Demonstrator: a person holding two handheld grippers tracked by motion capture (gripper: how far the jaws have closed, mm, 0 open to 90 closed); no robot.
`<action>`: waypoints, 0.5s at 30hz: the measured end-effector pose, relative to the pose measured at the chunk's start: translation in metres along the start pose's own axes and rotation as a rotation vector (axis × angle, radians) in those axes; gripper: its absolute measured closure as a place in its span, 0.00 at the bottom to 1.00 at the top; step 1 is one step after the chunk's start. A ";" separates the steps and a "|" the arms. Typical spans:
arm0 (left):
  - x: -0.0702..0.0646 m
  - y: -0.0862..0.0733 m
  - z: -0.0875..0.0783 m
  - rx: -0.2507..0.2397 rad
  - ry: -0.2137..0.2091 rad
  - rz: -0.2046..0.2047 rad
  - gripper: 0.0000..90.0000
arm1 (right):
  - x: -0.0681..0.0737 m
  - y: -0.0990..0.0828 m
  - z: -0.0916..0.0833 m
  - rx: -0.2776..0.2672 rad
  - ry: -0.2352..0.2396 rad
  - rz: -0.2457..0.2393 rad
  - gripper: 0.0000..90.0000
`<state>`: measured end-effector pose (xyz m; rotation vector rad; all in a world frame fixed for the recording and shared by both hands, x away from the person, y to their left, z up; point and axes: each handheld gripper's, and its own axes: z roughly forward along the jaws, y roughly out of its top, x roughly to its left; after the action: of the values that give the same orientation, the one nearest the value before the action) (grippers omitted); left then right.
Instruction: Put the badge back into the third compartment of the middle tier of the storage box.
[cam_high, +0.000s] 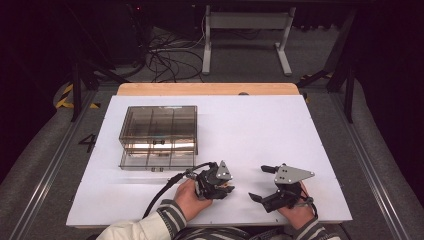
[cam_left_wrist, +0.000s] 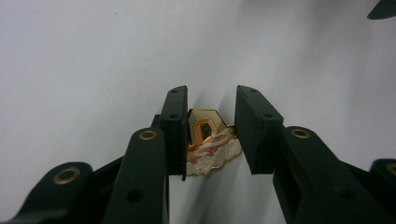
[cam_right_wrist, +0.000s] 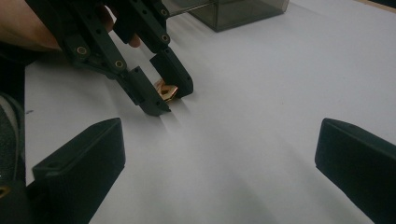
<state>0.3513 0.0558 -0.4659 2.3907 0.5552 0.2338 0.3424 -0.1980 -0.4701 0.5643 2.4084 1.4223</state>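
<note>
Black grippers (cam_high: 229, 189) (brass rivets), striped cuffs (cam_high: 170, 215)

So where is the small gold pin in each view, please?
High view: hidden under the left hand-held gripper, low centre.
Left gripper view: pin at centre, between the jaws.
Right gripper view: pin upper left, between the left gripper's jaws.
Shared landmark: those jaws.

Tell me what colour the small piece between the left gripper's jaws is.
Gold-edged, with white and reddish-orange enamel: a small badge, clearest in the left gripper view.

High view overhead, facing forward; gripper views low, close; both share gold badge (cam_left_wrist: 208, 142)
</note>
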 end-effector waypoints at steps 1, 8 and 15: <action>0.000 0.000 0.000 0.002 -0.001 0.001 0.73 | 0.000 0.000 0.000 0.000 0.000 0.000 0.02; -0.001 0.001 -0.003 -0.016 -0.002 0.010 0.74 | 0.000 0.000 0.000 0.000 0.001 0.000 0.02; -0.001 0.003 -0.013 -0.046 -0.006 0.013 0.74 | 0.000 0.000 0.000 -0.001 0.002 0.000 0.02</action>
<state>0.3479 0.0607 -0.4539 2.3507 0.5268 0.2427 0.3424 -0.1980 -0.4701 0.5626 2.4089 1.4241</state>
